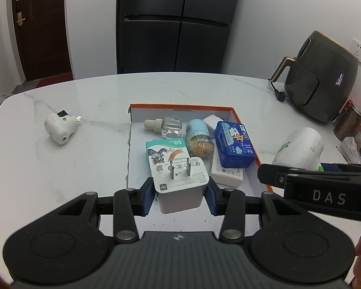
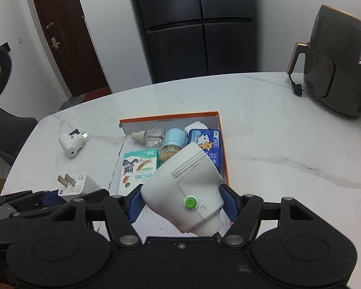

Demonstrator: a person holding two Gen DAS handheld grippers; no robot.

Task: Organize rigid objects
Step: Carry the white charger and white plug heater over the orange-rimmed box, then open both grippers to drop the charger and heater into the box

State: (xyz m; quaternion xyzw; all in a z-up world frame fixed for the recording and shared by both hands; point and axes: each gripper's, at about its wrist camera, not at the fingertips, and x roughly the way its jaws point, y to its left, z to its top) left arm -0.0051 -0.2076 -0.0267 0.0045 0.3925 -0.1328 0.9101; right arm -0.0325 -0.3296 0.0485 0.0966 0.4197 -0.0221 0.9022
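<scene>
Two tongs (image 1: 180,193) (image 2: 181,203) each clamp a white plug device (image 1: 180,190) (image 2: 183,192).

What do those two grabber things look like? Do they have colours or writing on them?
Both are black plastic. The left gripper has two round discs, silver rivets on its linkage bars, a ribbed grey middle and blue finger pads. The right gripper looks the same, with blue ridged pads. Seen from the left camera, its side carries white letters "DAS".
</scene>
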